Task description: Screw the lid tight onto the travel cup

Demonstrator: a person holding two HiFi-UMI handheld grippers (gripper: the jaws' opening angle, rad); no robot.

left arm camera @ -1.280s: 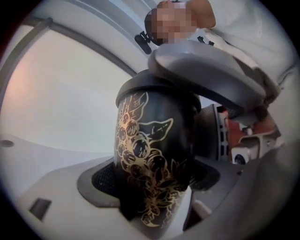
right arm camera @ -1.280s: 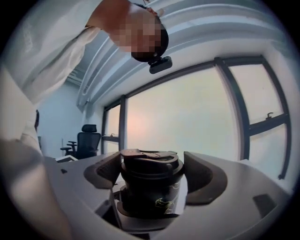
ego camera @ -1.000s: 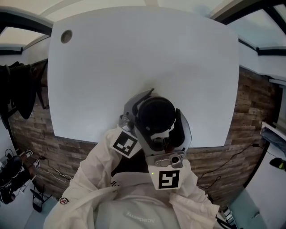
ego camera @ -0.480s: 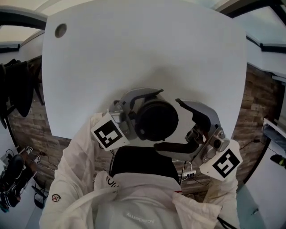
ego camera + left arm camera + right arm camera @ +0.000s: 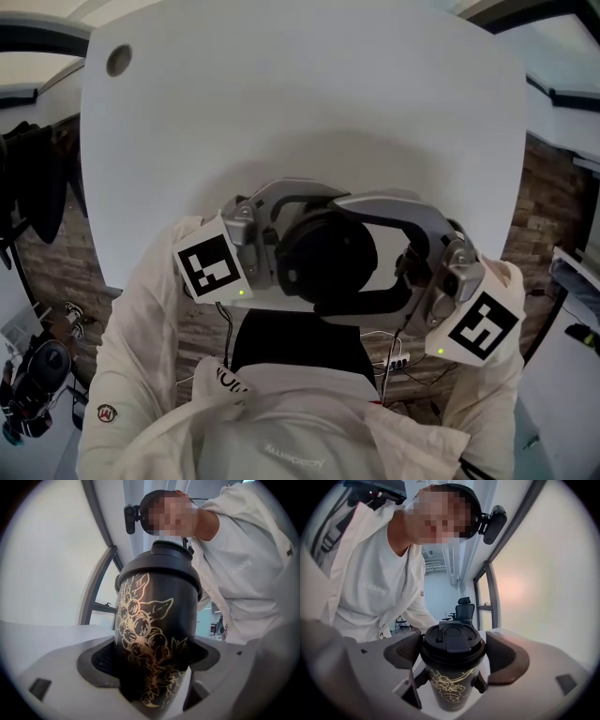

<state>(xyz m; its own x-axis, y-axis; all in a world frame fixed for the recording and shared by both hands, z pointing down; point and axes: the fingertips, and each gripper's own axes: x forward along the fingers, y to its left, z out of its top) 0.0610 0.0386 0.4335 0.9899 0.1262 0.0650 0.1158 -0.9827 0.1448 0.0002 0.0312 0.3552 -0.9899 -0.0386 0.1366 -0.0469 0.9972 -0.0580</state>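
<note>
The left gripper [image 5: 152,660] clamps the lower body of the black travel cup with a gold berry-and-leaf print [image 5: 154,620], holding it upright over the near edge of the white, round-cornered tabletop [image 5: 300,112]. The right gripper [image 5: 452,651] stands wide astride the cup's black plastic flip-top lid [image 5: 451,644]. Its pads sit right at the rim, though whether they press is unclear.
</note>
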